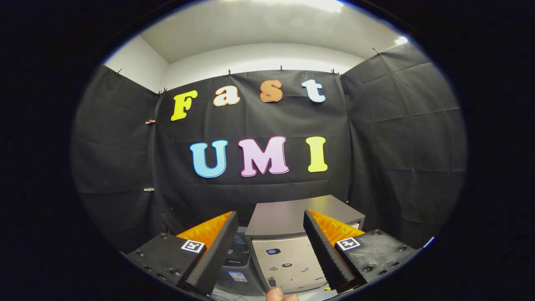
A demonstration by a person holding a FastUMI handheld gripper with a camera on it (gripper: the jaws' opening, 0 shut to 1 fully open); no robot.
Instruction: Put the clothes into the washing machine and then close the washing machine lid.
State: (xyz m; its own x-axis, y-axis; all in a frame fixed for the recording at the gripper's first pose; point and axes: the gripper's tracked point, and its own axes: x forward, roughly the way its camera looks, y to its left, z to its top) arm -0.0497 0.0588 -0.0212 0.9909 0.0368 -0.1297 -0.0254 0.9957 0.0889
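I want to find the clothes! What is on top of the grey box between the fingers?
Nothing lies on the grey box: its flat top is bare. The open gripper holds nothing. What is inside the box is covered, so clothes there cannot be seen.

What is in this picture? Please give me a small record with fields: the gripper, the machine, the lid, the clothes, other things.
gripper: open, nothing between its fingers
washing machine: grey box seen between the fingers, just beyond them
lid: flat grey top, looks shut
clothes: cannot tell where they are
fingertip: a person's fingertip low between the fingers
backdrop: black cloth wall behind the machine
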